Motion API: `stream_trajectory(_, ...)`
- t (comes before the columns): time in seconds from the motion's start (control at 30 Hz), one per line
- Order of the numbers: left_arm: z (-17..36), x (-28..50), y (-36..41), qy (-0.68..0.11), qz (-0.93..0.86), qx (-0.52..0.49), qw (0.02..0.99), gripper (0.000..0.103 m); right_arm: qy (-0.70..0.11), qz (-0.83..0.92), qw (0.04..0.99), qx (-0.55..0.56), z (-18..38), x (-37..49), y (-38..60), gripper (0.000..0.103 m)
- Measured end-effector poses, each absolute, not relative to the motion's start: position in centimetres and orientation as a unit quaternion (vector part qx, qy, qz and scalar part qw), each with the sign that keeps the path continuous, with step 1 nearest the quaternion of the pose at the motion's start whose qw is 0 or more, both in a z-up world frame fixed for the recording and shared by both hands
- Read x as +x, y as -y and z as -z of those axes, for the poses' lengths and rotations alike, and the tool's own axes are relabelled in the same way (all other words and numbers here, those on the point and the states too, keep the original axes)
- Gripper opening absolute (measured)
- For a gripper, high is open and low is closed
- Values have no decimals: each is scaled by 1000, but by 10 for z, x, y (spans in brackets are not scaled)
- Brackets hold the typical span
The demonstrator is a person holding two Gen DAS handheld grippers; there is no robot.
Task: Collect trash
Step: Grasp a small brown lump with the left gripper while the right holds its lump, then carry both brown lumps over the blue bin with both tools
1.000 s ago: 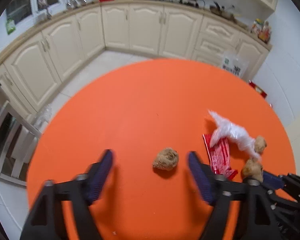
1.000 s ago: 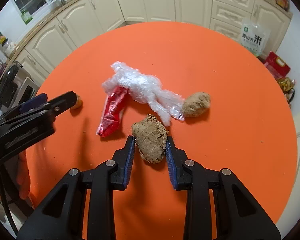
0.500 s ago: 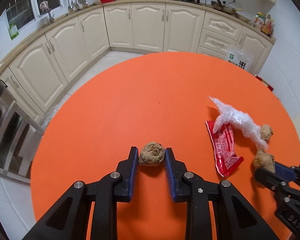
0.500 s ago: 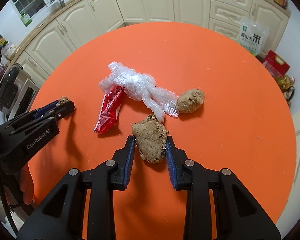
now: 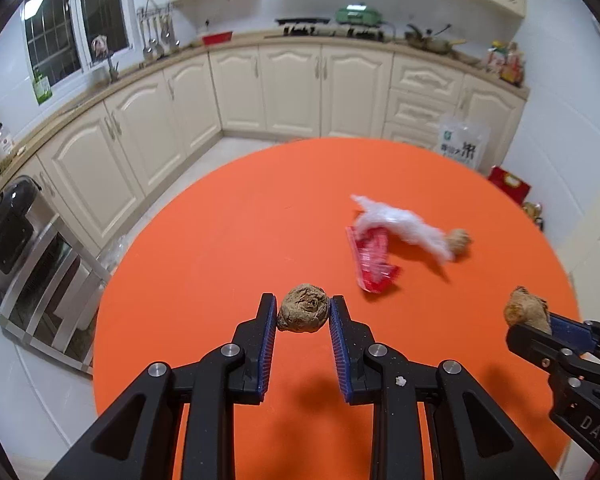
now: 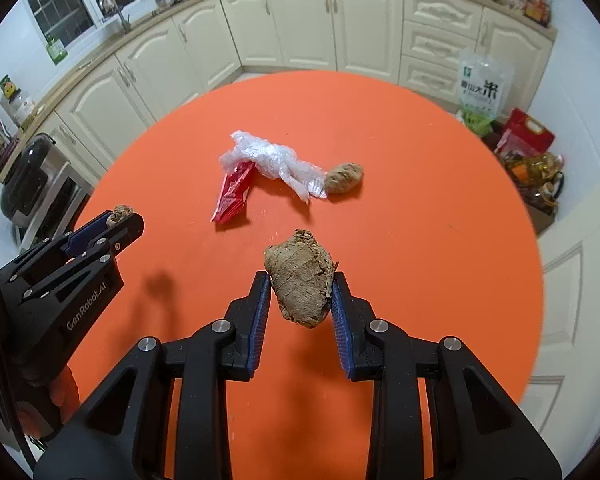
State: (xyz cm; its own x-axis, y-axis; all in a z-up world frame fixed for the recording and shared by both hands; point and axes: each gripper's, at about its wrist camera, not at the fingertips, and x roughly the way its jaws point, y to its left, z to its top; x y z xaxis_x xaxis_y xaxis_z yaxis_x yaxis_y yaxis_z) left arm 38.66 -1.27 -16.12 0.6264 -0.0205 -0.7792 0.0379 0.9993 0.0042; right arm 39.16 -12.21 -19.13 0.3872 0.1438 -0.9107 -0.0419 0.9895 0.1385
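Left wrist view: the left gripper (image 5: 303, 312) pinches a small round brown paper wad (image 5: 302, 313) at lower centre, above the orange round tabletop (image 5: 228, 216). Right wrist view: the right gripper (image 6: 301, 294) clamps a larger crumpled brown lump (image 6: 301, 278). Farther up lie a red wrapper (image 6: 234, 192), crumpled clear plastic film (image 6: 274, 160) and another brown wad (image 6: 343, 177).

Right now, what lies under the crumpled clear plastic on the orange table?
The upper end of the red wrapper goes under the crumpled clear plastic. A brown lump touches its other end. Anything else beneath is covered.
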Motion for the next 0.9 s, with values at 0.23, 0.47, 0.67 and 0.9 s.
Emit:
stream_trajectory(0.23,143,318,36,-411,58,15,910,23,-525,-28,850,46,161,341,132,28)
stream_trajectory(0.47,134,258,54,-399,93,29,912,23,-507,9,859,65,143,287,159,28)
stream_trajectory(0.67,118,222,86,-388,135,52,910,23,-490,52,865,98,133,245,204,28)
stream_trajectory(0.9,118,201,138,-399,197,67,893,23,-473,138,859,137,131,189,280,28)
